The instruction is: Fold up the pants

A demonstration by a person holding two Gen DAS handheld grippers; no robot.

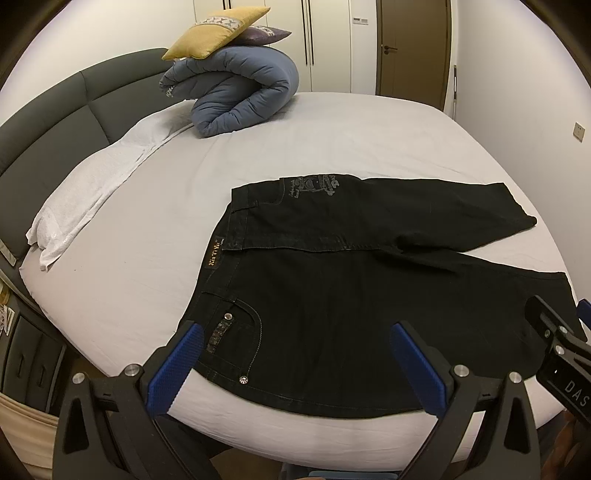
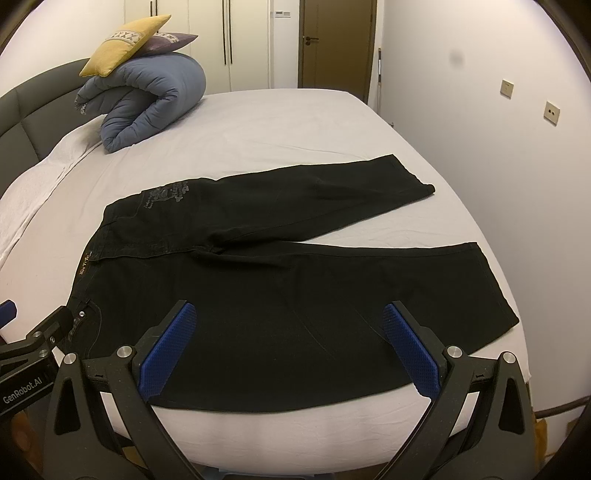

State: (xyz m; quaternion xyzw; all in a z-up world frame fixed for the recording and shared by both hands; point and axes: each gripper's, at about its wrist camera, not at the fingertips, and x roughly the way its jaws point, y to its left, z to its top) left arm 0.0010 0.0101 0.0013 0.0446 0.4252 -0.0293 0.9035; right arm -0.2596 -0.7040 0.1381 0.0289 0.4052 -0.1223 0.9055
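Along the near edge of the bed lie the black jeans, spread flat, with the waistband toward the left side and the two legs reaching to the right, a little apart at the ends. Far off by the headboard sit a rolled blue quilt and a yellow pillow.

Over the pocket end hangs the left gripper, its blue fingers spread as wide as they go and holding nothing. Over the near leg hangs the right gripper, also wide open and empty.

No fold looks started yet. To do it well, I think each gripper should pinch the near edge, lift together, and lay that leg right on top of the far one, edges matching.
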